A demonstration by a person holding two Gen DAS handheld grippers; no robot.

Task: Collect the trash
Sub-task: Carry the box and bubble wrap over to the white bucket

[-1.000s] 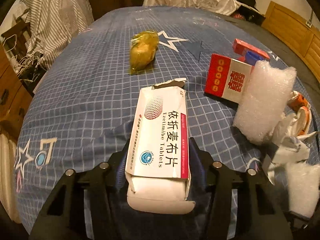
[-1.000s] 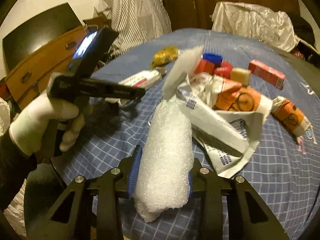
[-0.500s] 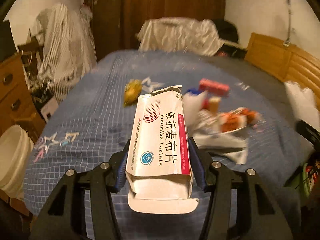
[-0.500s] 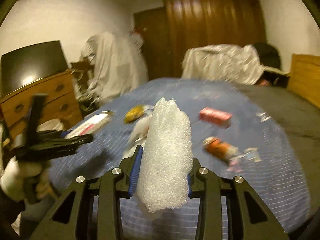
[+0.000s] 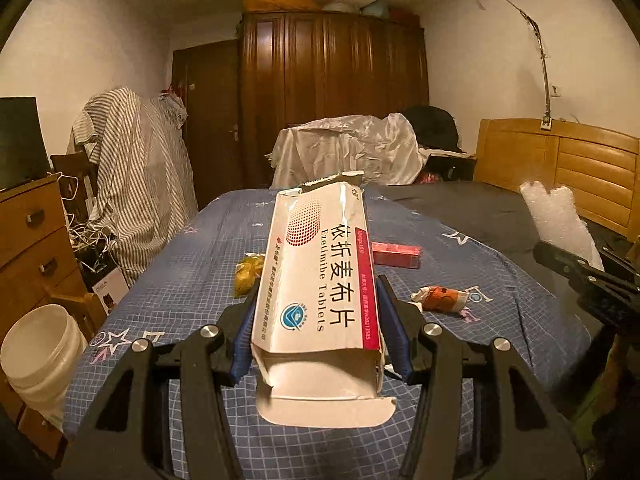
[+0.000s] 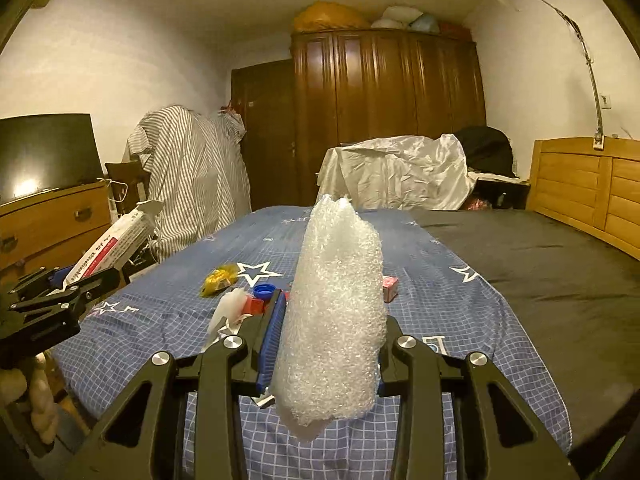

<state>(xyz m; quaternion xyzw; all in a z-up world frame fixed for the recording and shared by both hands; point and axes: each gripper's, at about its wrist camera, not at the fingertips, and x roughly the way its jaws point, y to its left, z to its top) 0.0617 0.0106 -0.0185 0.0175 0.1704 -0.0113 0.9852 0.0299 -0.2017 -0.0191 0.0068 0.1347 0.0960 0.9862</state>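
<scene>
White torn-open tablet carton [image 5: 320, 280] in left fingers [image 5: 243, 332]; bubble-wrap roll [image 6: 336, 312] in right fingers [image 6: 272, 332]

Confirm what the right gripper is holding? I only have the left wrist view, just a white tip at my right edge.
Observer: A roll of bubble wrap, clamped between the right gripper fingers and lifted clear of the bed.
Operator: Anything on the bed hidden behind my tablet box?
Observer: Yes, a blue bottle cap beside something red, near the yellow wrapper.
Operator: How does my box look from over there?
Observer: The tablet box sticks up at a slant from the left gripper, well off the bed, with the wooden dresser behind it.
</scene>
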